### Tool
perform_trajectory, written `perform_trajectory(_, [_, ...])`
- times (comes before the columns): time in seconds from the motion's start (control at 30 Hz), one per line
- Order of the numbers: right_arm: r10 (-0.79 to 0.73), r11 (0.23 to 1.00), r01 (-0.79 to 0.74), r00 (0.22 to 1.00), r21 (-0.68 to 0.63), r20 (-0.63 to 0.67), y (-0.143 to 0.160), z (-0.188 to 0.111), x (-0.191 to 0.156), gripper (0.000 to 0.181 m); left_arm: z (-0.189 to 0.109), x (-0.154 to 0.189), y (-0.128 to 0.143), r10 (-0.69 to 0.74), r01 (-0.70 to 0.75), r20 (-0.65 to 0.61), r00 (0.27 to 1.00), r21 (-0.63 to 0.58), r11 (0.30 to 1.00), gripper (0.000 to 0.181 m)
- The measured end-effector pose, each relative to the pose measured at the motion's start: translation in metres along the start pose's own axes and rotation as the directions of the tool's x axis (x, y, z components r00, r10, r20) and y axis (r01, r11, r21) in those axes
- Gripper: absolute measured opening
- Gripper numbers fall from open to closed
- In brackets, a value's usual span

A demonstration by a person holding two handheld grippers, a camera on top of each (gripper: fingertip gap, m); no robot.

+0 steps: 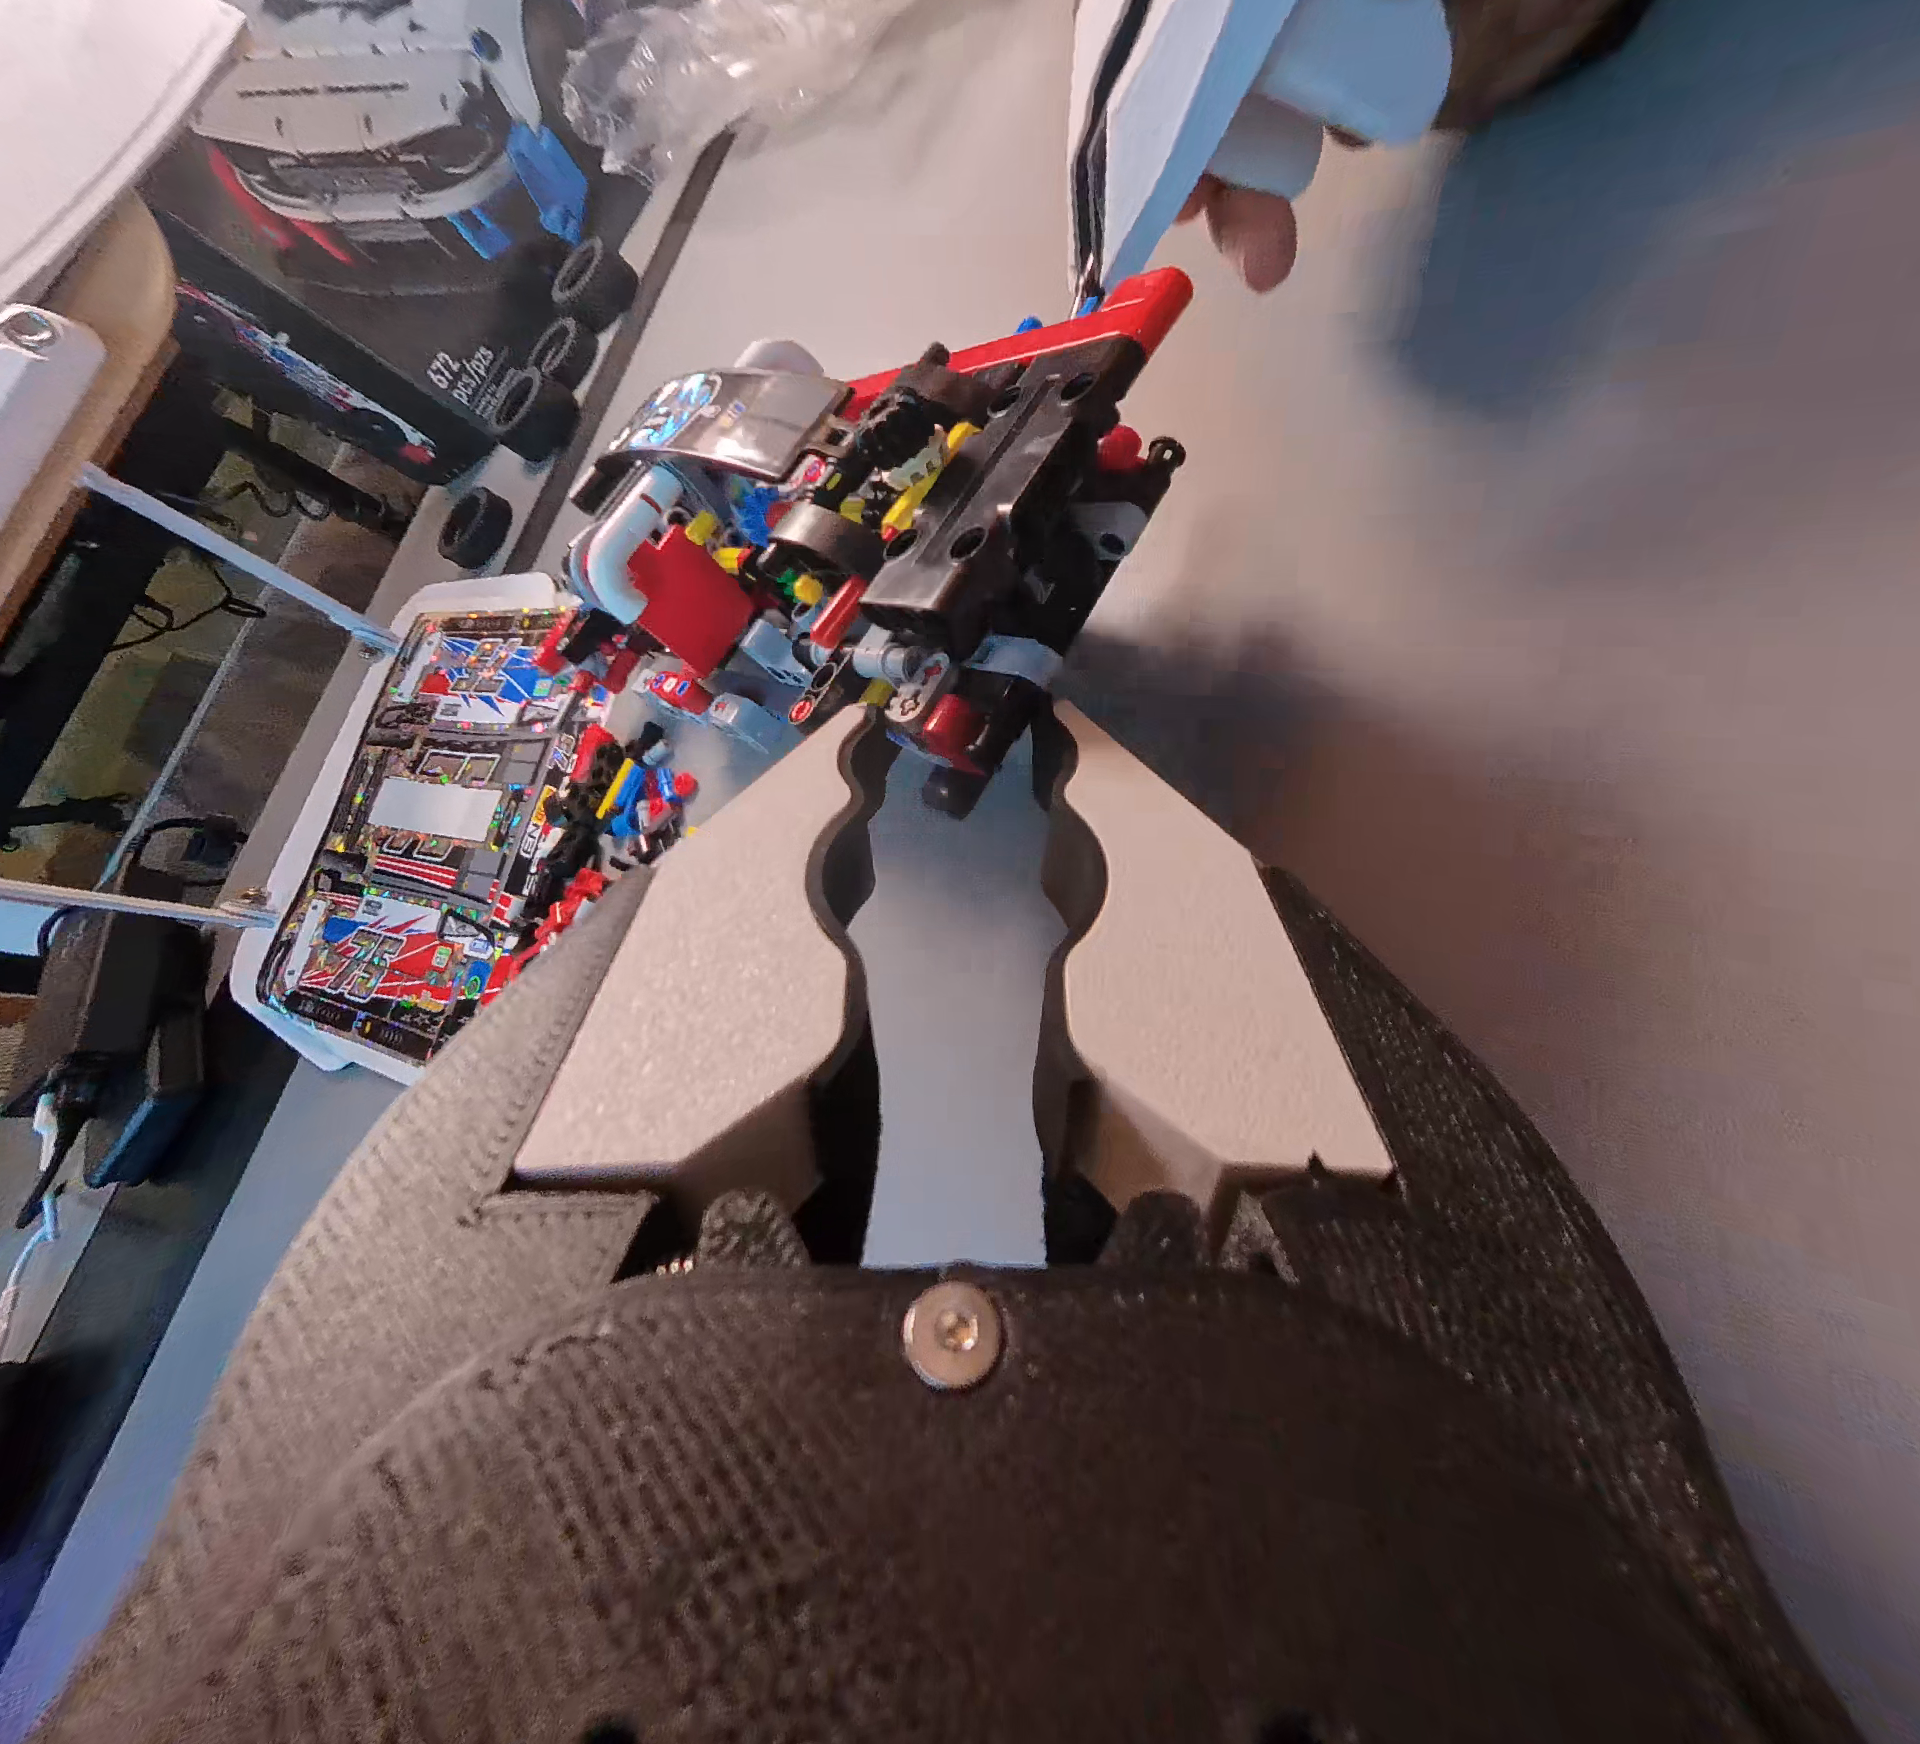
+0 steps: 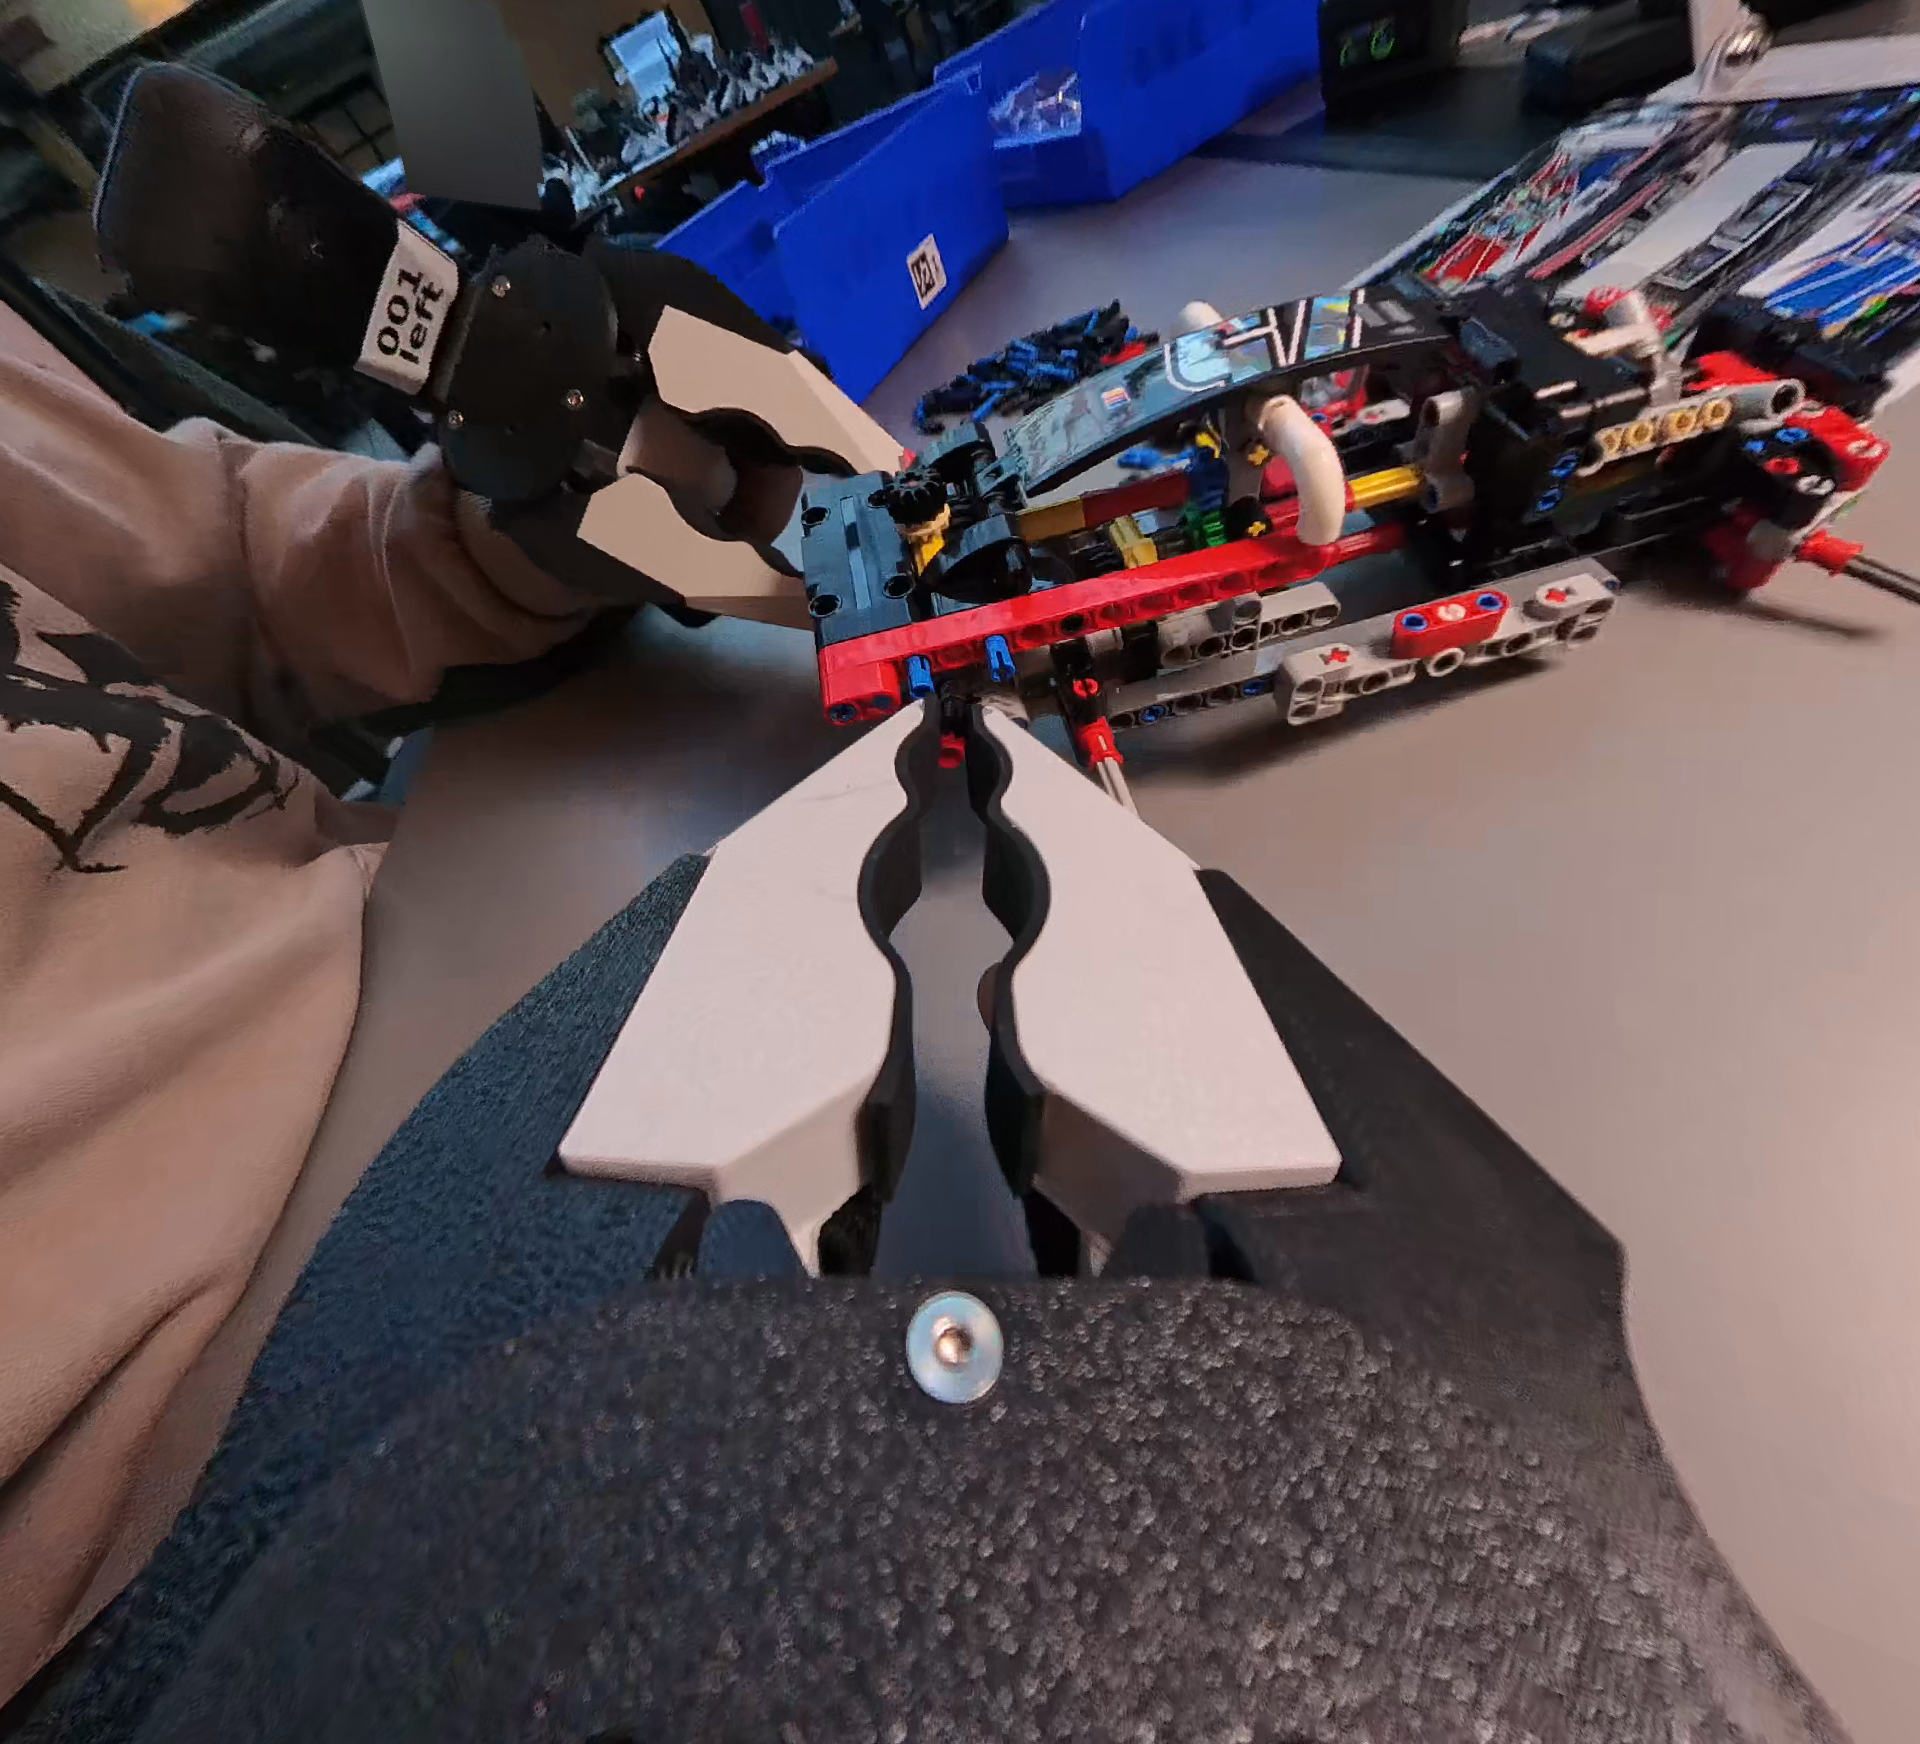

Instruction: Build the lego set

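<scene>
Chassis (image 2: pixel 1299 499) of the half-built lego car lies on the grey table (image 2: pixel 1455 967), a long frame of black, red and grey beams with a curved, stickered black panel (image 2: pixel 1226 364) arching over its middle and a white tube (image 2: pixel 1304 458) beneath that. Along its near side in the right wrist view runs a red beam (image 2: pixel 1039 624) with blue pins. The left gripper (image 2: pixel 831 520) has its jaws moderately spread around the black end block of the frame, one finger above and one below; whether the pads press on it I cannot tell. The right gripper (image 2: pixel 954 728) is drawn narrow, its tips closed on a small black-and-red pin piece (image 2: pixel 950 744) just under the red beam's end. Beside the model a loose grey beam assembly (image 2: pixel 1455 640) with a red link rests on the table. Farther out lie a heap of small coloured parts (image 1: pixel 613 801), a sticker sheet (image 1: pixel 416 832), several loose black tyres (image 1: pixel 561 344), the set's box (image 1: pixel 343 84) and crumpled clear bags (image 1: pixel 779 1). Blue bins (image 2: pixel 987 167) stand behind, and a beige sleeve (image 2: pixel 260 572) shows at the left.
</scene>
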State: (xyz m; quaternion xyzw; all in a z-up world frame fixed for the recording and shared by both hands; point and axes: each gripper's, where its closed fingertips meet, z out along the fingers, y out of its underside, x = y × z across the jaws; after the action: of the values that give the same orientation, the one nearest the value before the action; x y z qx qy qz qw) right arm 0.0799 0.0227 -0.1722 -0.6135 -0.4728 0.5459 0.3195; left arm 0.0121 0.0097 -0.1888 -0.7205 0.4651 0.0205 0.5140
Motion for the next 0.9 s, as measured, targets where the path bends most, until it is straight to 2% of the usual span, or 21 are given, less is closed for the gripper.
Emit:
perform_trajectory(0.27, [-0.010, 0.992, 0.012, 1.000, 0.125, -0.020, -0.018, -0.004, 0.001, 0.002, -0.013, -0.026, -0.028, -0.166, 0.166, -0.011, 0.986, 0.129, 0.978, 0.024])
perform_trajectory(0.47, [0.042, 0.970, -0.049, 0.999, 0.238, 0.035, -0.035, -0.001, -0.005, 0.002, -0.015, -0.028, -0.034, -0.184, 0.183, -0.009, 0.983, 0.158, 0.970, 0.022])
perform_trajectory(0.6, [0.082, 0.963, -0.101, 0.993, 0.249, 0.087, -0.036, -0.001, -0.007, 0.002, -0.015, -0.028, -0.033, -0.189, 0.189, -0.010, 0.982, 0.160, 0.969, 0.022])
perform_trajectory(0.9, [0.077, 0.970, -0.099, 0.991, 0.221, 0.107, -0.033, -0.004, -0.008, 0.001, -0.012, -0.023, -0.034, -0.190, 0.192, -0.023, 0.981, 0.163, 0.968, 0.022])
